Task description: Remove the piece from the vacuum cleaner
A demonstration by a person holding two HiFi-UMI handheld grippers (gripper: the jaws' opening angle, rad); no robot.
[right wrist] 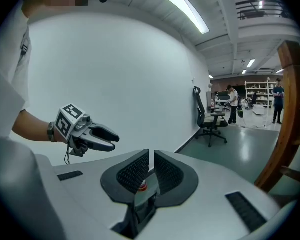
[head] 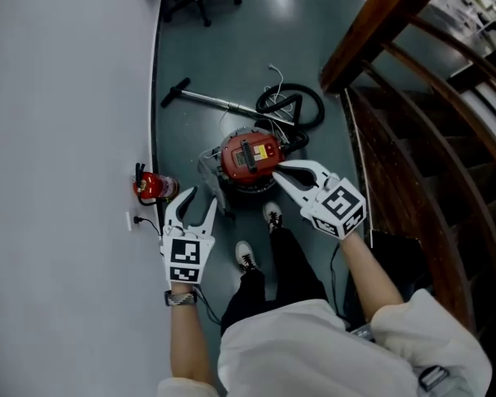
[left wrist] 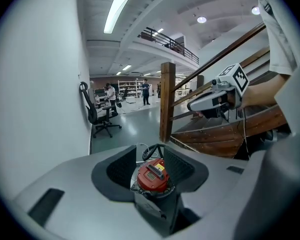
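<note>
Vacuum cleaner (head: pixel 250 160), red-topped: on floor (head: pixel 231 56), below both grippers, untouched.
Left gripper (head: pixel 198 198): fingers wide, empty.
Right gripper (head: pixel 279 172): fingers together, empty.
Risk: closed right fingers may knock rather than grasp; the coiled hose (head: pixel 293 106) may snag.

White wall (head: pixel 66 98) borders a glossy grey-green floor (head: pixel 231 40). Dark wooden staircase (head: pixel 430 122) opposite. Black office chair (left wrist: pixel 97 116) beside the wall. Ceiling strip light (left wrist: pixel 118 6) lit. Shelving (left wrist: pixel 130 86) at far end.
</note>
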